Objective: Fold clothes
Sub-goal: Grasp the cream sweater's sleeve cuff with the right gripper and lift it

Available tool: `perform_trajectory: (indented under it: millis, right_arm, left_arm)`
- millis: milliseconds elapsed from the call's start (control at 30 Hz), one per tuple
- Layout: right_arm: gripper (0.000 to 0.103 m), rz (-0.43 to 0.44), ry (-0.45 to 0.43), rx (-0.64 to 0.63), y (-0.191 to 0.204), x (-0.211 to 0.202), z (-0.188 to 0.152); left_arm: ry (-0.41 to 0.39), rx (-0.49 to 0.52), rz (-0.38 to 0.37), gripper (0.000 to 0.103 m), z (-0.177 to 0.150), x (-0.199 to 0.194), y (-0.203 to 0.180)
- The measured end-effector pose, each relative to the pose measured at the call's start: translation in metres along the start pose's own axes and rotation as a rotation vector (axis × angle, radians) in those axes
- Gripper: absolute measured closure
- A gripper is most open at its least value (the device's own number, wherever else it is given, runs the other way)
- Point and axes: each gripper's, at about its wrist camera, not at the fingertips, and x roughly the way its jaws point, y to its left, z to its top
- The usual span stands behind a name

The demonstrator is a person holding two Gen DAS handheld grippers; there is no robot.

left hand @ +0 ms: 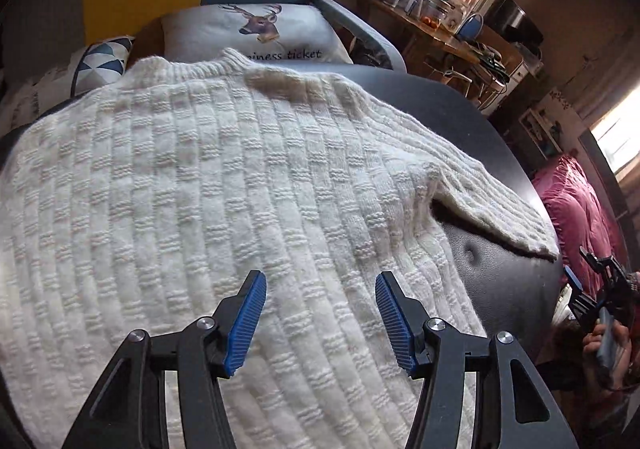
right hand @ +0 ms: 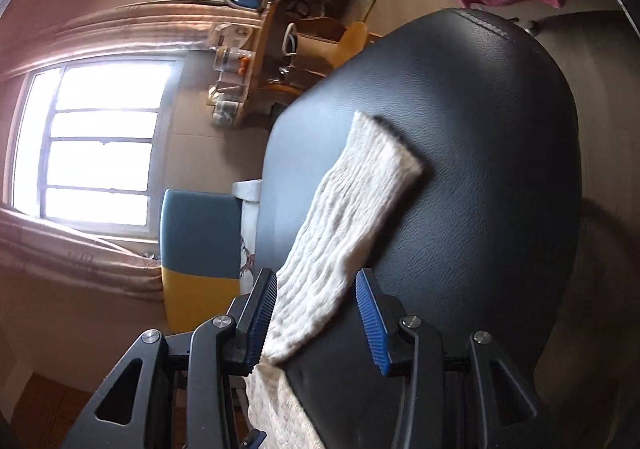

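A cream knitted sweater [left hand: 192, 177] lies flat on a black padded surface [left hand: 500, 281], collar toward the far pillows. One sleeve [left hand: 472, 189] stretches out to the right. My left gripper [left hand: 320, 289] hovers open over the sweater's lower body, nothing between its blue pads. In the right wrist view the same sleeve [right hand: 352, 209] runs across the black surface [right hand: 480, 129], its cuff at the far end. My right gripper [right hand: 316, 289] stands open, its fingers straddling the sleeve without closing on it. The right gripper [left hand: 576, 285] also shows at the left view's right edge, held in a hand.
A deer-print pillow [left hand: 260, 33] and a triangle-patterned pillow [left hand: 100, 61] sit beyond the collar. A cluttered wooden desk [left hand: 440, 33] stands at the back right. Pink bedding [left hand: 580, 209] lies to the right. A blue and yellow panel [right hand: 200, 249] stands under the window [right hand: 96, 141].
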Motion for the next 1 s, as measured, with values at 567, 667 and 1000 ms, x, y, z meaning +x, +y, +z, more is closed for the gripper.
perform_trajectory:
  millis: [567, 667, 1000]
  right_arm:
    - [0.063, -0.238, -0.137, -0.046, 0.015, 0.041, 0.007]
    - [0.062, -0.261, -0.093, -0.056, 0.021, 0.051, 0.008]
    - [0.089, -0.286, -0.008, -0.067, 0.025, 0.074, 0.023]
  left_arm:
    - [0.024, 0.056, -0.007, 0.036, -0.008, 0.033, 0.001]
    - [0.011, 0.042, -0.035, 0.034, -0.010, 0.031, 0.004]
    - [-0.008, 0.039, -0.070, 0.029, -0.016, 0.029, 0.005]
